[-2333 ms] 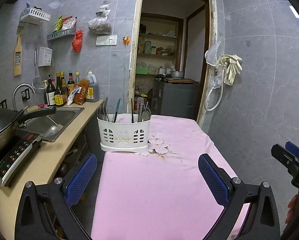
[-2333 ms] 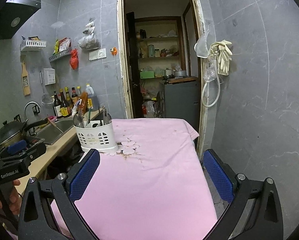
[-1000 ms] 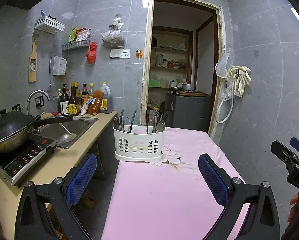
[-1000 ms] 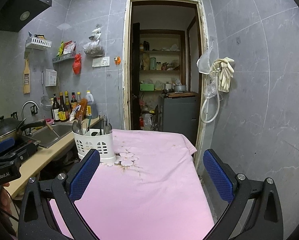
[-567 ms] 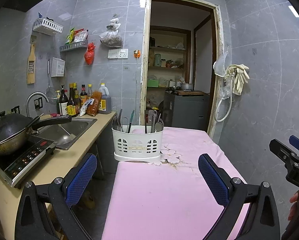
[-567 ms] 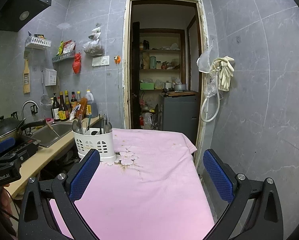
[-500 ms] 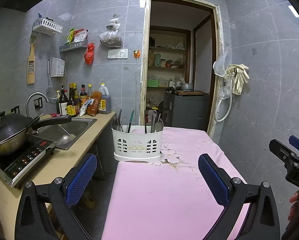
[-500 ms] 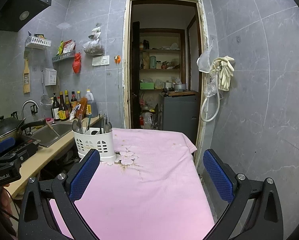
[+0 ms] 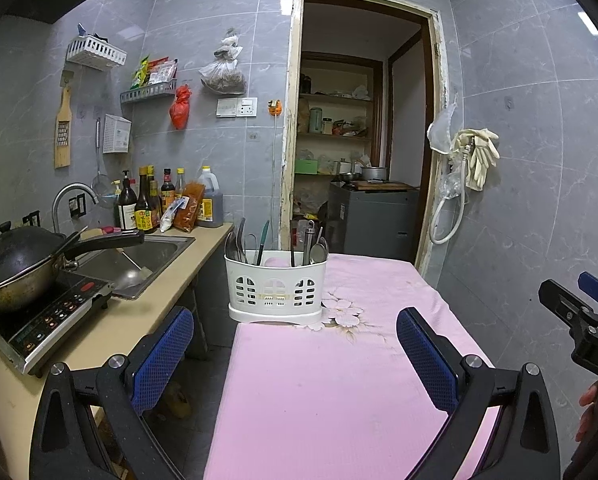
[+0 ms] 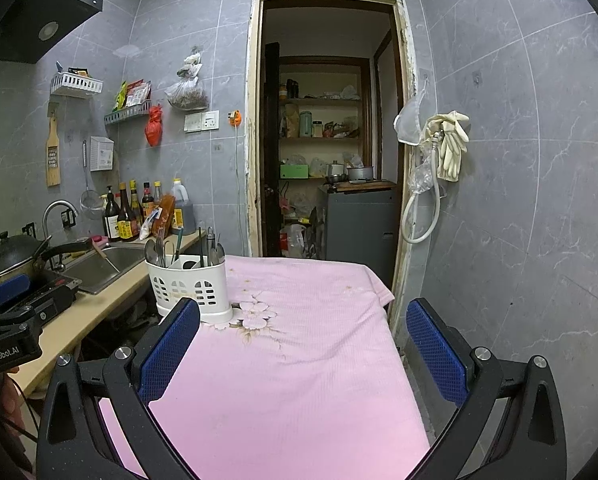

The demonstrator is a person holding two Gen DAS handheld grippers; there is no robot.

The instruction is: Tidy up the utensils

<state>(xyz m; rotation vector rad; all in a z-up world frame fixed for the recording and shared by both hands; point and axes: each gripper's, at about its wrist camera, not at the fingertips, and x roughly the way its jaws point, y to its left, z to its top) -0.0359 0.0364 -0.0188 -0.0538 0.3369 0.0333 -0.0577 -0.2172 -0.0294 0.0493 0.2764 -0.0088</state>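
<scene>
Utensils [image 9: 275, 242] are seen upright in the white caddy [image 9: 274, 288] at the table's [image 9: 319, 380] far-left corner, presumably sorted by compartment, while both hand-held grippers [image 9: 295, 356] [image 10: 303, 344] are held spread apart, empty, well short of the caddy.

- Left gripper [image 9: 295, 354]: jaws spread wide and empty, blue pads [image 9: 161, 354] facing each other, pointing forward and level.
- Right gripper [image 10: 303, 346]: jaws likewise wide apart, nothing between the pads [image 10: 435, 346], held level.
- The two grippers sit side by side, each showing at the edge of the other's view.
- Fingertips [image 9: 589, 412] of the right hand grip its handle.
</scene>
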